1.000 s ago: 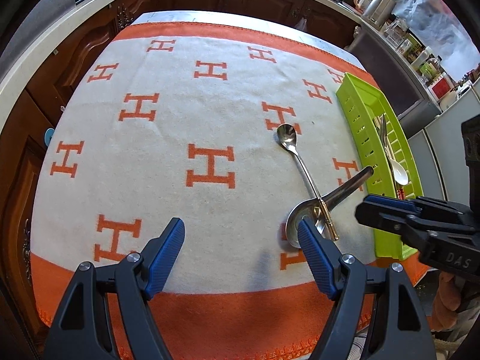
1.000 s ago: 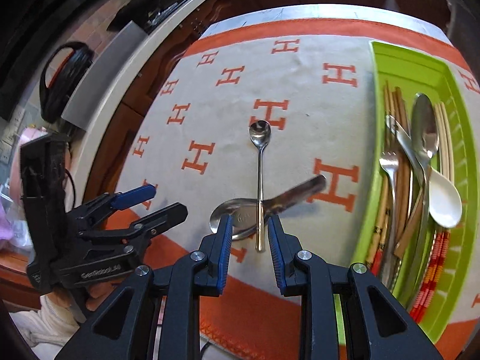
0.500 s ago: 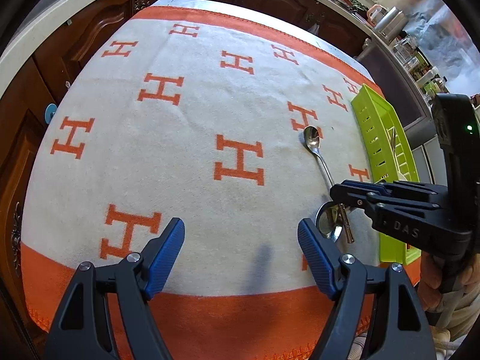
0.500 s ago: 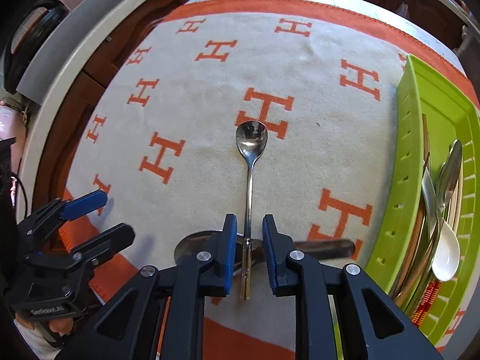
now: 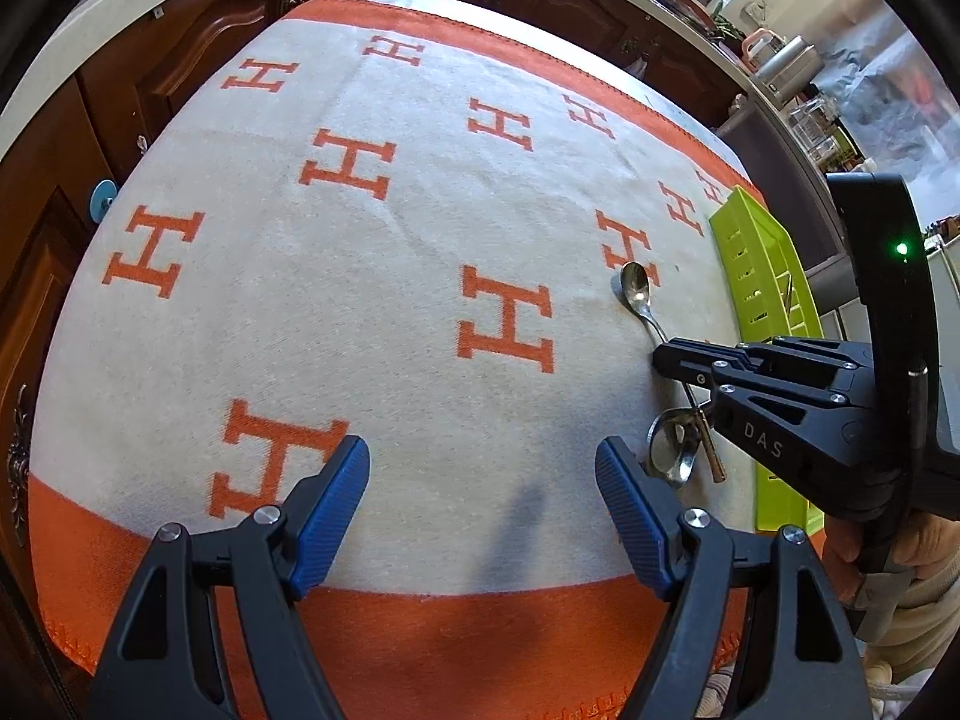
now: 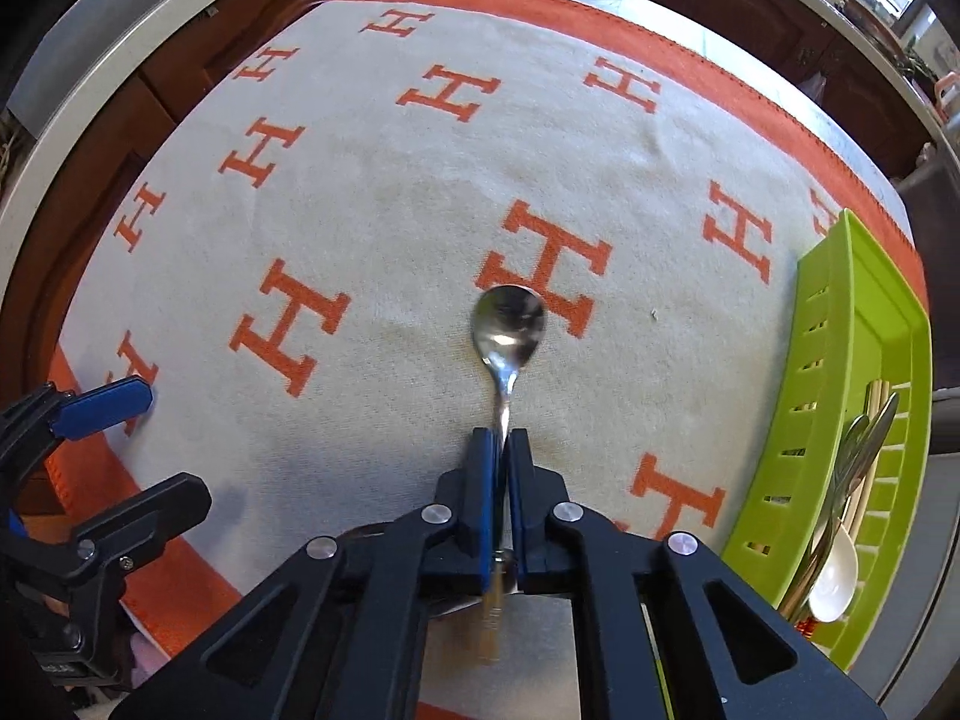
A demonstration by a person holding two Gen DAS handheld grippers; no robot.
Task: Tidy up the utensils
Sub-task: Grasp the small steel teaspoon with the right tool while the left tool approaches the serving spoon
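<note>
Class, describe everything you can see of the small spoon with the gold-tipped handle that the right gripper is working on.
The small spoon looks like polished steel, with an oval bowl facing up and a thin handle ending in a gold-coloured tip. It lies on the orange-and-cream cloth, bowl pointing away from the right gripper, whose blue fingers are closed on its handle. In the left wrist view its handle crosses over a larger spoon. The green tray sits to its right, apart.

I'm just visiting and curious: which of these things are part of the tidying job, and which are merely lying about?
Part of the job:
- right tool, shut on the slim spoon
- left tool, open
- large spoon under it
- green tray holding utensils

Just there:
- patterned cloth
- metal canister
</note>
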